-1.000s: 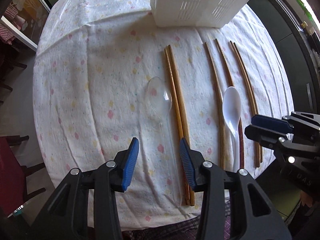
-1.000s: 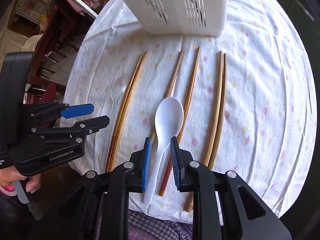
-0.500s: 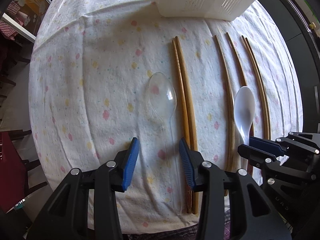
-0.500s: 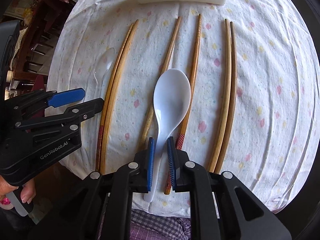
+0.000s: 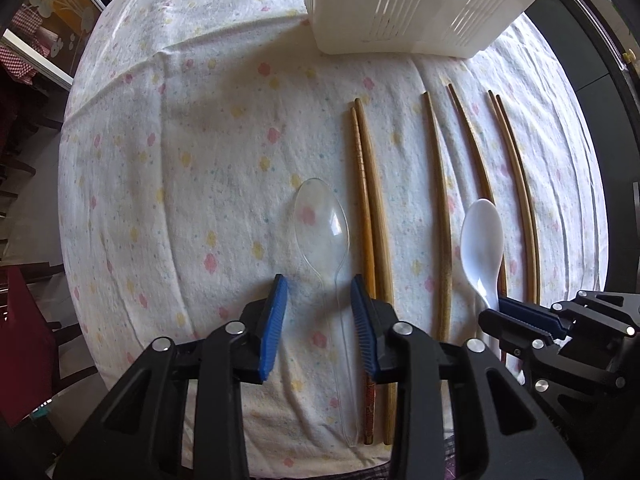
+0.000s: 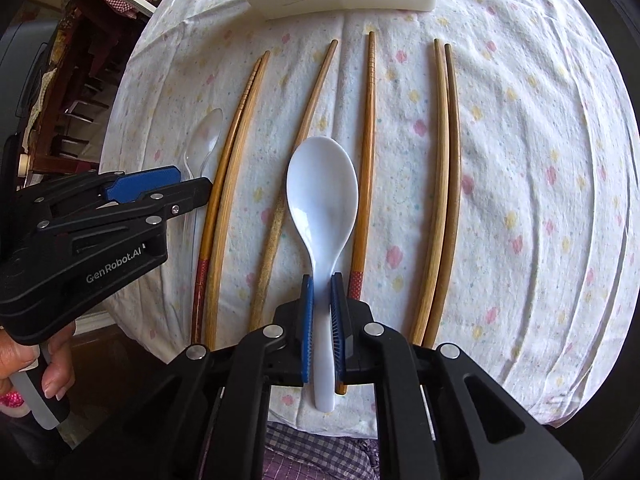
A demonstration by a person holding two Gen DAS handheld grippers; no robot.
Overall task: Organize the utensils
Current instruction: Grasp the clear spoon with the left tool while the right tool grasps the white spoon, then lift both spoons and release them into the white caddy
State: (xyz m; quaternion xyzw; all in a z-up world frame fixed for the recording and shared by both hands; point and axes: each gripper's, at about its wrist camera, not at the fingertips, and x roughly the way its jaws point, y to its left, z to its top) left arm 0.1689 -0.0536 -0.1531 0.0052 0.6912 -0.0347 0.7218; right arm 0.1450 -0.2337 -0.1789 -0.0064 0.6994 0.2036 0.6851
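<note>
Right gripper (image 6: 321, 280) at lower centre of right wrist view, jaws pinching handle of white spoon (image 6: 322, 196); blue pads (image 6: 307, 320) tight on both sides of handle, bowl pointing up-frame, handle end poking out below the jaws near worktop edge. Spoon lying between two single chopsticks, one at left (image 6: 298, 136), one at right (image 6: 367, 160) with red patterned end.

Left gripper (image 5: 319, 292) at lower centre of left wrist view, jaws spread, straddling thin handle of clear spoon (image 5: 322, 220); pads (image 5: 272, 326) not touching it. Clear spoon flat on cloth, bowl up-frame, just left of a chopstick pair (image 5: 370, 216).

Further out: another chopstick pair (image 6: 446, 184) at right of right wrist view, lying touching each other. White slotted basket (image 5: 420, 4) at top of frame beyond all chopstick tips. Worktop (image 5: 180, 160) covered with white cloth dotted pink and yellow. Bare fingers (image 6: 56, 376) on left gripper's handle at lower left of right wrist view.
</note>
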